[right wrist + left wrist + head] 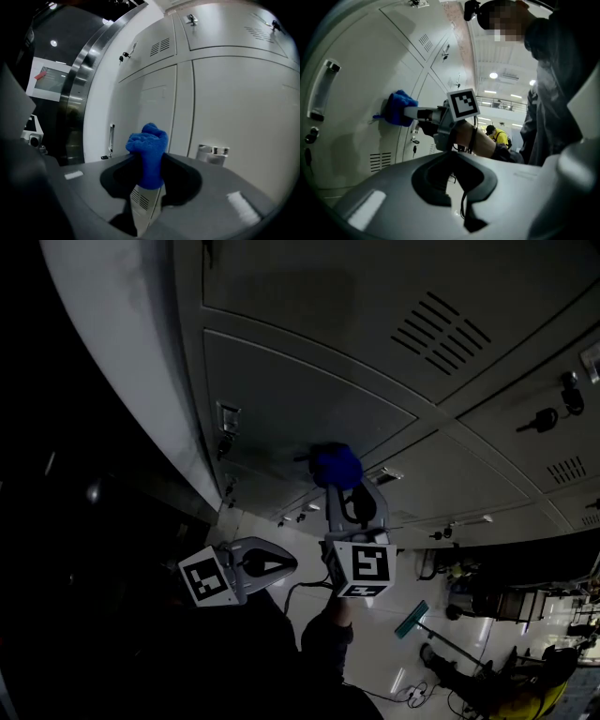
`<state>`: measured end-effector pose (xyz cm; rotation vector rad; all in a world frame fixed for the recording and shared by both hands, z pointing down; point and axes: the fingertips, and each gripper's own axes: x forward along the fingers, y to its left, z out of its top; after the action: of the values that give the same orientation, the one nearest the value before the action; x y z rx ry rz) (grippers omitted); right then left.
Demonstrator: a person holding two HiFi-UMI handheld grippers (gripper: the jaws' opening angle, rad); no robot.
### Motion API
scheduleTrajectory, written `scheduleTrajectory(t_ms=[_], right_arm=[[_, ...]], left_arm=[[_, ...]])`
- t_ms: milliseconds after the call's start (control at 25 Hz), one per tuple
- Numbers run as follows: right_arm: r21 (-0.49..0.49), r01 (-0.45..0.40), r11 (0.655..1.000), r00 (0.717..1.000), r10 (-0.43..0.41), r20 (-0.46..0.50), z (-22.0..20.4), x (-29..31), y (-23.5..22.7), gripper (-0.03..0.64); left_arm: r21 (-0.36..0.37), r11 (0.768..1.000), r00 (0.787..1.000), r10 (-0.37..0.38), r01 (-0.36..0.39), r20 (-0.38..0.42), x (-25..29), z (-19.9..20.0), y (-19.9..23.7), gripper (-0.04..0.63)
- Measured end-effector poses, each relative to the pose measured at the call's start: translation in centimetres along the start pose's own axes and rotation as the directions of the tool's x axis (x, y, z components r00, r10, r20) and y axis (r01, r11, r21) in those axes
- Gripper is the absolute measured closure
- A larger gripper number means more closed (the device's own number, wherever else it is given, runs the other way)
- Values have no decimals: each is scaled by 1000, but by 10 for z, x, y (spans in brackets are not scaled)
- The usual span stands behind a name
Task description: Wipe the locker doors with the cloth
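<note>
one cloth [147,145] clamped in right gripper [149,174] touches locker door [300,395].

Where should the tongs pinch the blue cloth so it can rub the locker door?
By its narrow tail, from behind, as the right tongs do. The blue cloth bunches into a fat wad in front, so that soft lump sticks out ahead to meet the locker door first.

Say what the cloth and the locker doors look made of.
The cloth is likely microfibre or terry: blue, fuzzy pile, soft folds. The locker doors are probably painted sheet metal: smooth pale grey, dull sheen, punched vent slots.
</note>
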<state>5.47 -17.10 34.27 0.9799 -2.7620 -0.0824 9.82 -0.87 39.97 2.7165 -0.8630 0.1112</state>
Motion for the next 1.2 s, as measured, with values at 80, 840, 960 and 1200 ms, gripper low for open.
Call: scheduleTrajectory(t_ms=[80,840,960,1200], right_arm=[[7,26,1000,1000,-26,-4,-5,-8,-12,498],[-8,-114,993,993,114,29,14,32,94,499],[-14,-154,988,988,155,25,18,50,123,499],[-20,-207,978,978,207,17,23,89,173,498]], left_arm=[[2,1000,1000,-11,11,-3,9,0,-5,595],[4,1000,1000,13,-13,-12,-52,-7,11,595],[4,999,999,37,-37,-10,-77,-8,21,595],[12,997,997,77,-77,-1,-124,-10,41,595]])
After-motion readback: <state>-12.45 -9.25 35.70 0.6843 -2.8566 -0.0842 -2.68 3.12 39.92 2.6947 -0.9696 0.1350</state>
